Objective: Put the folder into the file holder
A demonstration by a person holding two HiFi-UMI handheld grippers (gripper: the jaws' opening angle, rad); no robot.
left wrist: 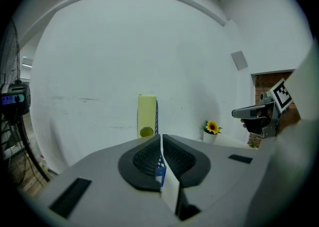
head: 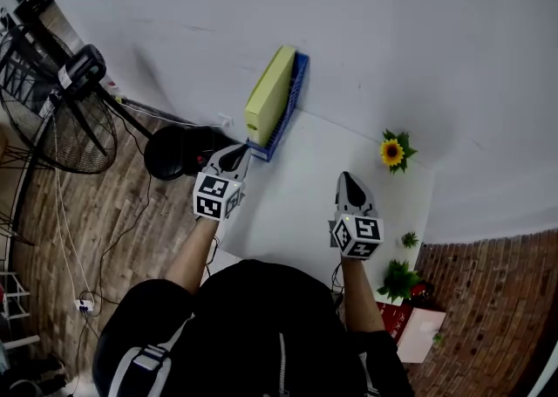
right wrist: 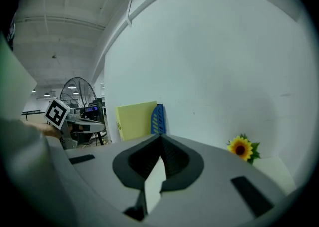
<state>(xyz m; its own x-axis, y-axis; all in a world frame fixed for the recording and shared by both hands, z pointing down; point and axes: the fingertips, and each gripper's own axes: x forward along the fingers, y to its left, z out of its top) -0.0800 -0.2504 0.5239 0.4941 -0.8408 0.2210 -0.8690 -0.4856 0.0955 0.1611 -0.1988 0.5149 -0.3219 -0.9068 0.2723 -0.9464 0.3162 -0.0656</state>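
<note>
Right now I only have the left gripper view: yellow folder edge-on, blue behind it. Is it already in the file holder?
Observer: Yes. Head view shows the yellow folder standing upright in the blue file holder at the table's far left corner.
Operator: Right gripper's jaws? I only see its side.
Observer: Its own view shows them together, nothing between.
Operator: Where is it relative to the holder?
Observer: Head view: over the bare table, right of the holder and nearer the person, apart from it.
</note>
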